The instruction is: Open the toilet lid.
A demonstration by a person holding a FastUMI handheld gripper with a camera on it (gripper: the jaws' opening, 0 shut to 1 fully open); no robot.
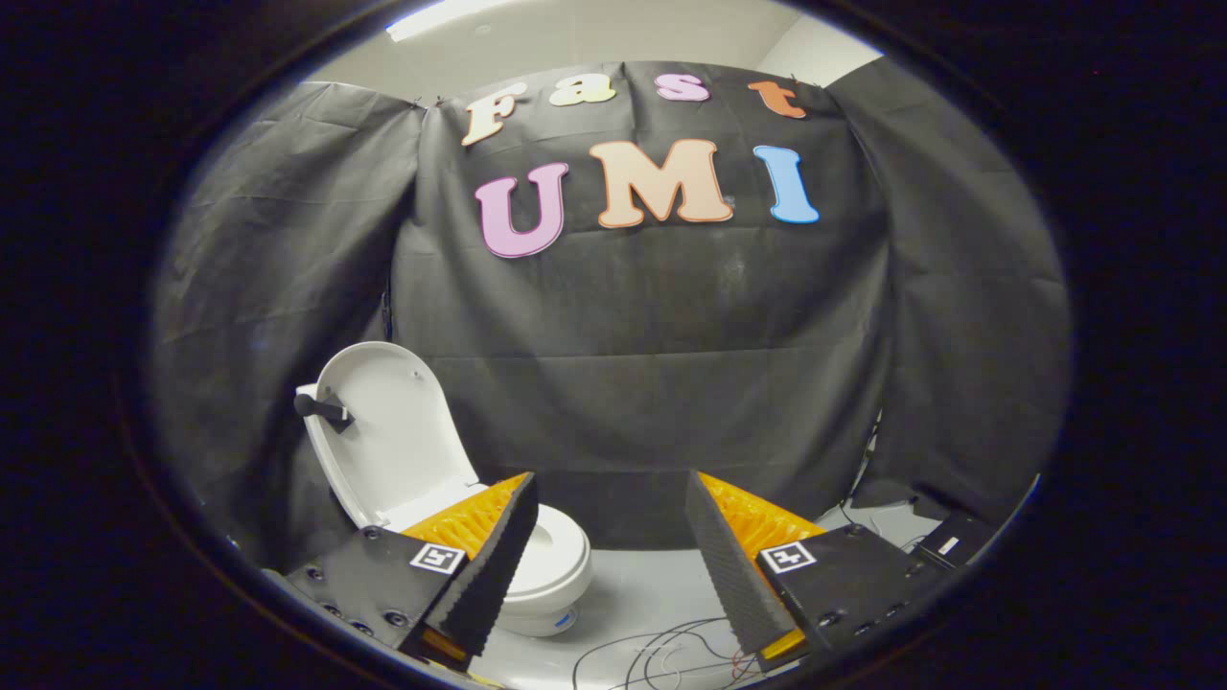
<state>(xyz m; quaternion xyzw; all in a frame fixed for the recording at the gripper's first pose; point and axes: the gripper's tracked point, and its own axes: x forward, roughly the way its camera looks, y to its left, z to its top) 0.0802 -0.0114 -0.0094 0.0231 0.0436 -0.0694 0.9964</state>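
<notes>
Two fingers of gripper (pixel 611 498) spread wide, nothing between them. Toilet (pixel 556 565) beyond left finger, partly hidden behind it; toilet lid (pixel 398 436) raised upright against black cloth wall (pixel 652 335). Loose cables (pixel 661 652) on floor ahead.

Gripper (pixel 611 498) cam faces booth wall, well back, toilet (pixel 551 565) below.

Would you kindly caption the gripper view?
Open gripper empty, toilet lid already raised beyond it.
</notes>
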